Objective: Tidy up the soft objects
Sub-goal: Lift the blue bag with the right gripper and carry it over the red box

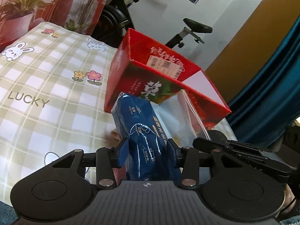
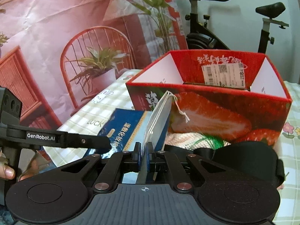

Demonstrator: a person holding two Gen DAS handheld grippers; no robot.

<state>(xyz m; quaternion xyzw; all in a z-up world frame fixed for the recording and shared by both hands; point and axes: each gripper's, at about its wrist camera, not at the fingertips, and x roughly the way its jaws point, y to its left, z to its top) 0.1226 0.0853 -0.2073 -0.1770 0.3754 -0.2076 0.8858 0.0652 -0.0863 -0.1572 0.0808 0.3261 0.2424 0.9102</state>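
The left gripper (image 1: 148, 150) was clamped on a blue tissue pack (image 1: 138, 129), which lay between its pads and slanted toward the red strawberry box (image 1: 168, 78). The right gripper (image 2: 143, 150) pinched a thin silver pouch (image 2: 159, 118) edge-on before that box.

Concealed and cropped regions in the two wrist views.
Blue pack (image 1: 139, 131): its near end hidden behind the gripper body. Red carton (image 2: 215, 112): floor unseen behind its front wall, lower edge masked by a black strap (image 2: 249, 155). Thumb (image 2: 6, 171) cropped at the frame edge.
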